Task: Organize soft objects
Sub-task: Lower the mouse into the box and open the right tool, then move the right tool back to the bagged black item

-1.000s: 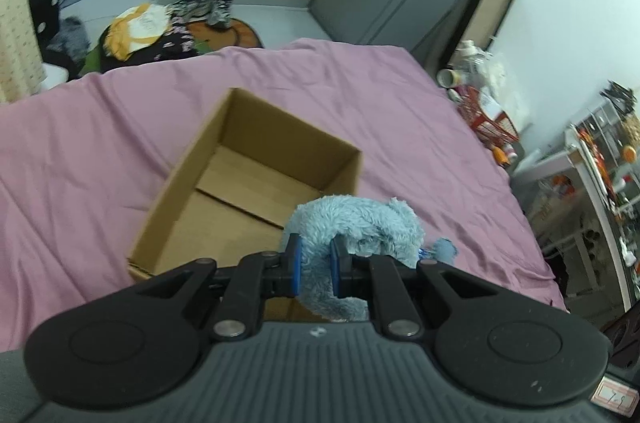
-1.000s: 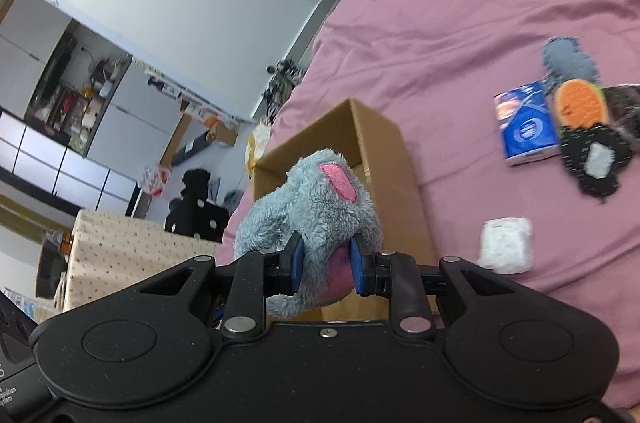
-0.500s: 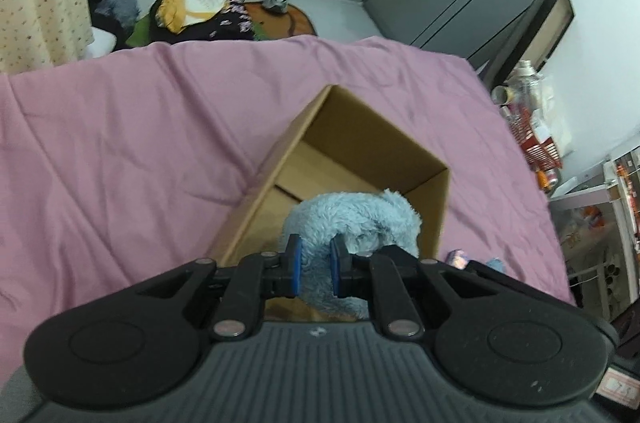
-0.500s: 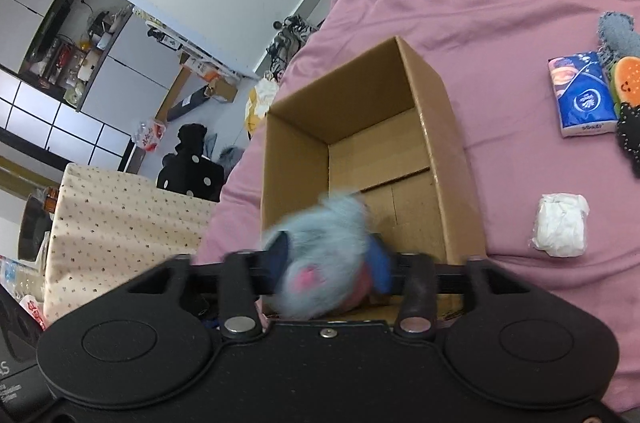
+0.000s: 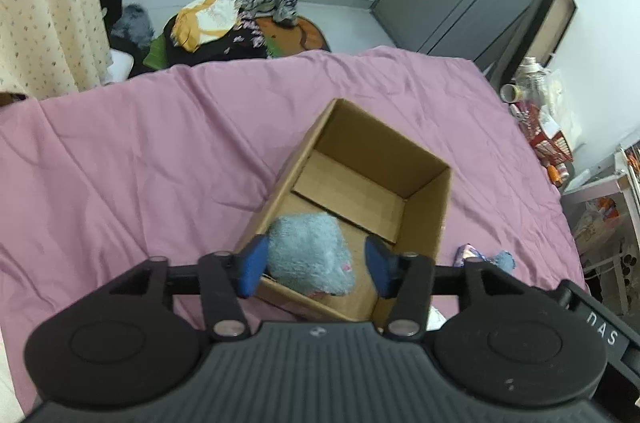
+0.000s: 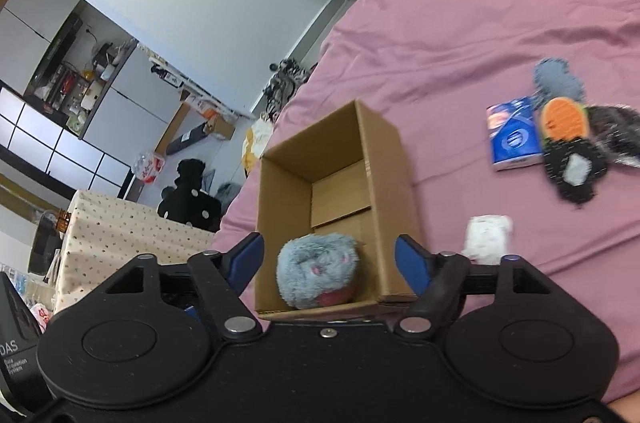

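A light-blue plush toy (image 5: 308, 259) with pink patches lies inside the open cardboard box (image 5: 424, 211) at its near end, also visible in the right wrist view as the plush toy (image 6: 318, 269) in the box (image 6: 384, 183). My left gripper (image 5: 316, 265) hovers above the box's near wall; its jaws are opening and the pads stand clear of the toy below. My right gripper (image 6: 330, 265) hangs over the same end, its jaws opening wide with nothing pressed between them.
The box sits on a purple bedsheet (image 5: 140, 175). To its right lie a white crumpled pack (image 6: 488, 235), a blue tissue pack (image 6: 512, 135), and orange (image 6: 564, 119), grey (image 6: 558, 79) and black (image 6: 576, 171) soft items. A small blue fuzzy piece (image 5: 502, 261) lies beside the box.
Both grippers were shut on the blue plush above the box. Their jaws have spread apart and the plush has dropped into the box.
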{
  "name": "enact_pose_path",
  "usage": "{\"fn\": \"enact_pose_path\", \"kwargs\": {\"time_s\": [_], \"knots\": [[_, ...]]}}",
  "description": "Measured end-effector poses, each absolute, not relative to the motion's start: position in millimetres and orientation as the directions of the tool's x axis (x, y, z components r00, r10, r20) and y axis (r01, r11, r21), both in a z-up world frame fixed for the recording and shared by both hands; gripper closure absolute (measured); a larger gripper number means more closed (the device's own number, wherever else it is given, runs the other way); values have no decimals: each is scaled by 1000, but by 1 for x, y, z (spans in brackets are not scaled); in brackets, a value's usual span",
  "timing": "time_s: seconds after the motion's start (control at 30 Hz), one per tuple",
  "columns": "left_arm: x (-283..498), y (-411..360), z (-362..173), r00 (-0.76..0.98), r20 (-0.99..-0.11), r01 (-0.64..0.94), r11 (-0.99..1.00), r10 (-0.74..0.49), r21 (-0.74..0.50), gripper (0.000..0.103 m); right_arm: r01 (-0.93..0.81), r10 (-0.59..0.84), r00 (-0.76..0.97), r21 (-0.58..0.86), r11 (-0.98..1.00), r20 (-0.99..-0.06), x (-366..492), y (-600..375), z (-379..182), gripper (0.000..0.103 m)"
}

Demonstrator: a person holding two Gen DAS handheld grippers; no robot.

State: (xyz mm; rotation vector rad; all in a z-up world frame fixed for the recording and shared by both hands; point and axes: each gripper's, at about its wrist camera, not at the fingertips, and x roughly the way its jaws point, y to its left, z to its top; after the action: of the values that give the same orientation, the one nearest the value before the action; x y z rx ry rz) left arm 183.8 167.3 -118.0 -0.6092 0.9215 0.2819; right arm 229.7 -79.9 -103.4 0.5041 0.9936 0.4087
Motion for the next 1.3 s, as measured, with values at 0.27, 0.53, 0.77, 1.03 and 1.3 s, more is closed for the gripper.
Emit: {"fn": "enact_pose_path", "kwargs": {"time_s": [0.27,0.53,0.77,1.03,1.3], "knots": [[174,133,-100,605,-796,-432,843,7,-320,31,-113,520,513,547,829,-683,219,-119,-87,15],[169,96,-83,626,-780,-396,870,20,-295,26,-83,487,567,542,836,-664,212,-174,-71,14],[169,60,-76,637,-771,-349,895,8,-279,26,-52,461,606,546,836,-648,208,-217,-64,11],[174,22,-77,638,-770,-302,916,-10,-263,26,-6,442,629,565,825,-639,213,-261,-73,11],[181,-8,-82,639,-769,-272,925,-32,-265,26,34,451,615,593,805,-647,224,-288,-89,11]]}}
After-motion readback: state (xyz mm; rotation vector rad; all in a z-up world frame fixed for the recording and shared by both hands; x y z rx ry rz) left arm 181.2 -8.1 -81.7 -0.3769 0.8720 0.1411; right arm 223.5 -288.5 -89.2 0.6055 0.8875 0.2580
